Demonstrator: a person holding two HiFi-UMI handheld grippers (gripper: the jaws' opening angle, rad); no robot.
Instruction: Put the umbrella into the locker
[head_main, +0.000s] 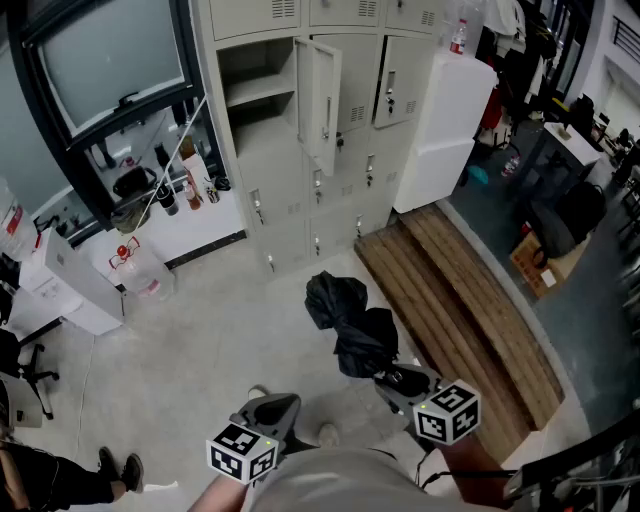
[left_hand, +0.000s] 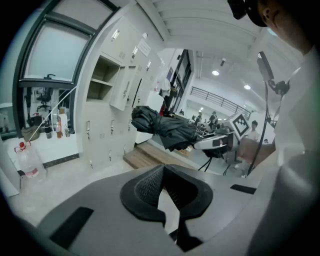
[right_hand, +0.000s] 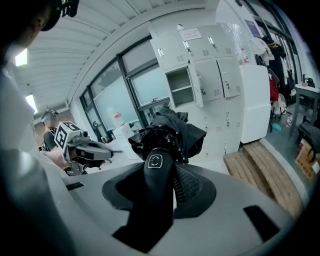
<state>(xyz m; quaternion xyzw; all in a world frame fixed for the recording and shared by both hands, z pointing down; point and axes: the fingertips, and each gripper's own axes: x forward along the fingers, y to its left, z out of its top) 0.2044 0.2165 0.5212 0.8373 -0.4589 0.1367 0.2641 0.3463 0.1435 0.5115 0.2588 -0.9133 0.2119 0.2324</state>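
Note:
A folded black umbrella (head_main: 345, 320) sticks out forward from my right gripper (head_main: 400, 382), which is shut on its black handle (right_hand: 155, 175). In the right gripper view the canopy (right_hand: 172, 127) bunches just past the jaws. My left gripper (head_main: 272, 410) hangs lower left, shut and empty, its tips meeting in the left gripper view (left_hand: 162, 172). The umbrella (left_hand: 165, 127) floats to that gripper's upper right. The grey locker bank stands ahead, one upper locker (head_main: 262, 90) with its door (head_main: 322, 100) swung open and a shelf inside; it also shows in both gripper views (left_hand: 102, 77) (right_hand: 180, 85).
Wooden planks (head_main: 450, 300) lie on the floor right of the lockers. A white cabinet (head_main: 452, 120) stands at the bank's right end. A water jug (head_main: 140, 272) and a white counter with bottles (head_main: 190, 190) are at left. Someone's shoes (head_main: 115, 465) show bottom left.

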